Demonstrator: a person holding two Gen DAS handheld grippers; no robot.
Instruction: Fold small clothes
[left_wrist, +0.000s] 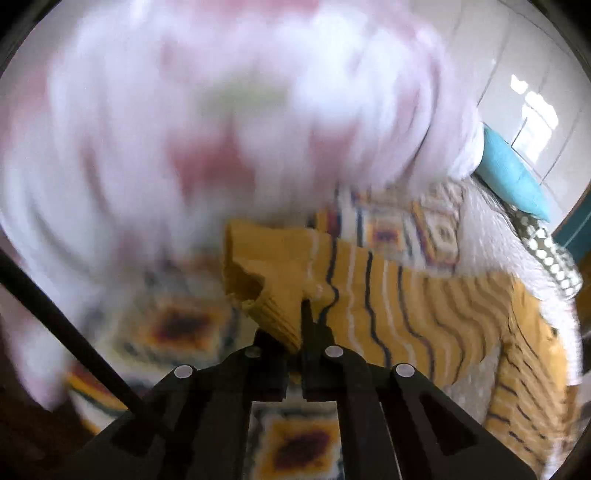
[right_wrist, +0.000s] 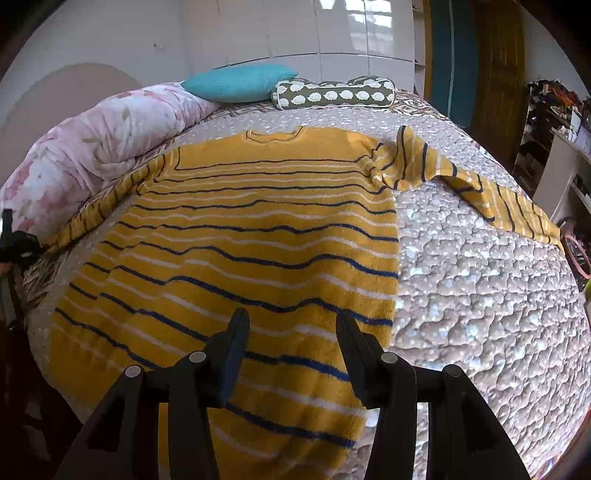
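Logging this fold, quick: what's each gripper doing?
Left gripper: shut on the sweater's cuff.
Right gripper: open, holding nothing, above the sweater.

— What does my left tool (left_wrist: 300, 325) hold?
— Its two black fingers are pinched on the ribbed cuff of a yellow striped sweater (left_wrist: 406, 306), sleeve end lifted.
— Beneath it?
— A patterned blanket (left_wrist: 295, 446) on a pale quilt (left_wrist: 491, 240).
— Above?
— A blurred pink-and-white floral duvet (left_wrist: 221, 129). A turquoise pillow (left_wrist: 513, 173) sits at right.
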